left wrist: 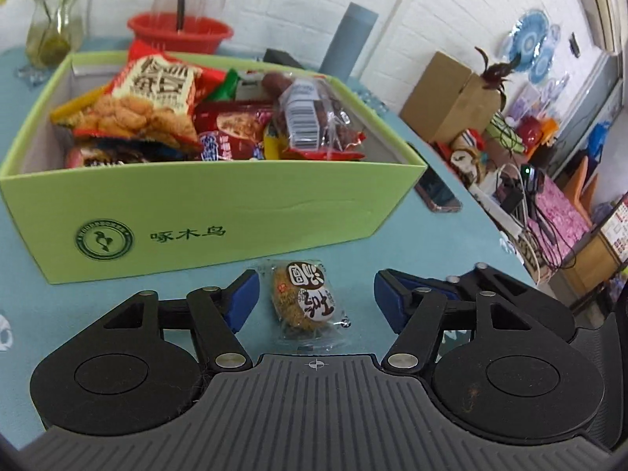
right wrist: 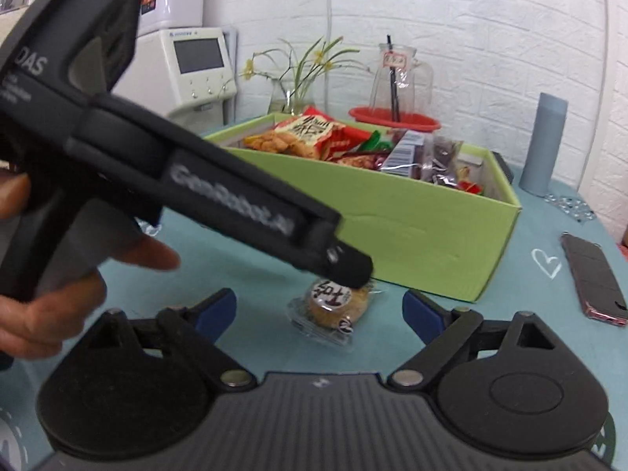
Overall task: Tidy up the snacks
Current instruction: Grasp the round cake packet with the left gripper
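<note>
Setting: a teal tabletop (left wrist: 117, 306) in front of a white brick wall.
Green box: an open light-green cardboard box (left wrist: 219, 212) stands on the table, printed with a round logo and dark characters, and is heaped with snack packets.
Box contents: an orange-red bag of fried snacks (left wrist: 153, 102) lies on top at the left; a clear bag with a barcode label (left wrist: 310, 117) lies at the right.
Loose snack: a small clear-wrapped round pastry (left wrist: 304, 300) lies flat on the table just in front of the box's near wall, outside the box.
Left gripper: the left gripper (left wrist: 316, 300) has its blue-padded jaws standing apart on either side of the pastry, not pressing it.
Right gripper: the right gripper (right wrist: 320, 308) is also spread wide, with the same pastry (right wrist: 337, 310) ahead between its fingers, untouched.
Crossing tool: in the right wrist view the left gripper's black body (right wrist: 196, 192) slants down across the picture, gripped by a hand (right wrist: 51, 306); its tip seems to hang over the pastry, though blur hides any contact.
Behind the box: a red basin (left wrist: 180, 31), a clear jug (right wrist: 396, 78), a grey cylinder (right wrist: 543, 145).
Right of the box: a phone (right wrist: 594, 278) lies flat.
</note>
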### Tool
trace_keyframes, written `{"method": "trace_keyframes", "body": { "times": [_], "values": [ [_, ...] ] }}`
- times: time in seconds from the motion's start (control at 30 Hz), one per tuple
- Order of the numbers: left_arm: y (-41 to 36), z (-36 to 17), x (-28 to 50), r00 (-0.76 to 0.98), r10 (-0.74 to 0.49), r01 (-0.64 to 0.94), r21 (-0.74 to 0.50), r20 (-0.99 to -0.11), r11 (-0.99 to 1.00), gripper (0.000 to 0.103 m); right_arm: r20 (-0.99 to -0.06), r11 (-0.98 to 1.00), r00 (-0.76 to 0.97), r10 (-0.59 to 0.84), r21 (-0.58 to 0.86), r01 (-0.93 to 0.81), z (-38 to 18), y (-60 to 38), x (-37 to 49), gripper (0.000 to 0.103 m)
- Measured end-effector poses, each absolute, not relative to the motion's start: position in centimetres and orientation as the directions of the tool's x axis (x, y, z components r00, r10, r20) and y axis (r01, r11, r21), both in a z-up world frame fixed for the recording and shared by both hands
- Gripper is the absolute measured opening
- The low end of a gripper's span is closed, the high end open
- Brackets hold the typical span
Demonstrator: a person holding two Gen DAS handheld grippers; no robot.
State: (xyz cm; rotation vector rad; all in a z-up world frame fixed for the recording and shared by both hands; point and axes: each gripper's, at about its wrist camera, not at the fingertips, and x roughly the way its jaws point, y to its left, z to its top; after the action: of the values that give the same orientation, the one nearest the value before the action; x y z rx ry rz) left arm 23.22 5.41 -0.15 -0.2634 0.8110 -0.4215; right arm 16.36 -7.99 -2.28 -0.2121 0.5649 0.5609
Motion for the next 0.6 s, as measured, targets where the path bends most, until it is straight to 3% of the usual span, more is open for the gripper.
{"method": "trace_keyframes", "body": {
  "times": [0.07, 0.2, 0.27, 0.3, 0.33, 0.6],
  "values": [
    [5.4, -0.5, 23.8, 0.607, -0.456, 0.259, -0.38, -0.651, 0.888, 0.049, -0.584, 0.832, 0.685, 0.436, -0.028, -0.554, -2.8, -7.7, 17.4, 0.076],
    [5.7, -1.4, 24.4, 0.589, -0.452, 0.251, -0.381, -0.67, 0.89, 0.048, -0.612, 0.843, 0.67, 0.42, -0.009, -0.537, -3.9, -7.6, 18.4, 0.074],
    [5.4, -2.0, 24.7, 0.567, -0.463, 0.249, -0.393, -0.682, 0.885, 0.041, -0.627, 0.844, 0.649, 0.431, 0.024, -0.536, -4.4, -7.5, 19.1, 0.072],
    [5.3, -2.3, 24.7, 0.554, -0.468, 0.25, -0.398, -0.689, 0.883, 0.031, -0.62, 0.843, 0.656, 0.431, 0.018, -0.538, -4.5, -7.4, 18.8, 0.071],
    [5.3, -2.5, 24.6, 0.549, -0.48, 0.258, -0.407, -0.684, 0.876, 0.024, -0.62, 0.843, 0.66, 0.424, 0.004, -0.537, -4.5, -7.3, 18.5, 0.061],
    [5.1, -2.4, 18.4, 0.54, -0.491, 0.24, -0.434, -0.683, 0.868, 0.021, -0.623, 0.835, 0.643, 0.445, 0.031, -0.549, -4.2, -8.4, 12.6, 0.06]
  ]
}}
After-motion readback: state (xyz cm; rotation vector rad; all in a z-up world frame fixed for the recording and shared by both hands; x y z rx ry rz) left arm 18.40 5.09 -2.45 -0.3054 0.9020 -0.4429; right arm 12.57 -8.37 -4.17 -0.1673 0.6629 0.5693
